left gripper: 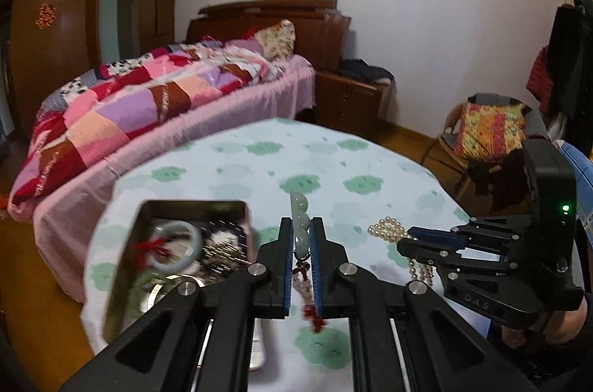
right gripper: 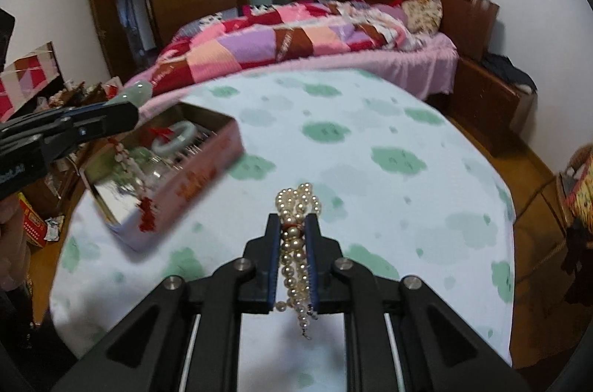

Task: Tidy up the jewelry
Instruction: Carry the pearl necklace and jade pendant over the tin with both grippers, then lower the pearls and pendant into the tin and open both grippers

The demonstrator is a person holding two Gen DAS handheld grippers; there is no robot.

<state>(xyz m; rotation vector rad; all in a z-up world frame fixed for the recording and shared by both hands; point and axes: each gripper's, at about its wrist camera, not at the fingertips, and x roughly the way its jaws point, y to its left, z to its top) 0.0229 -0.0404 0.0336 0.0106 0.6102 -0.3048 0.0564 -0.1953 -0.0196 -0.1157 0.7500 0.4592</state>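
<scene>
The tin box [left gripper: 178, 243] sits on the tabletop [left gripper: 333, 162] and serves as the collecting place. Inside it already lie a pale green bangle [left gripper: 176, 245] with a red cord, some silvery chains or pins, and a few greenish pieces too blurred to name. That part of the sorting looks done.

Two pieces are still out of the box, and both are in hand. The left tool [left gripper: 301, 236] is pressed together on a jade pendant [left gripper: 299, 217]; its carved green body stands up between the fingers, and its string of pale beads and red tassel hangs down below. In the right wrist view this tool hovers just over the near left corner of the box, with the tassel dangling beside the box's wall, so the pendant seems about to go in.

The right tool [right gripper: 292, 232] pinches a bunched pearl necklace [right gripper: 296, 243], several strands gathered between the blue pads with loops sticking out in front and a clasp end trailing behind. It is held above the tabletop, to the right of the box and well apart from it.

Judging from this, the task is near its end: the pendant needs lowering into the box, then the pearls. No other loose jewelry shows on the cloth around the box.
</scene>
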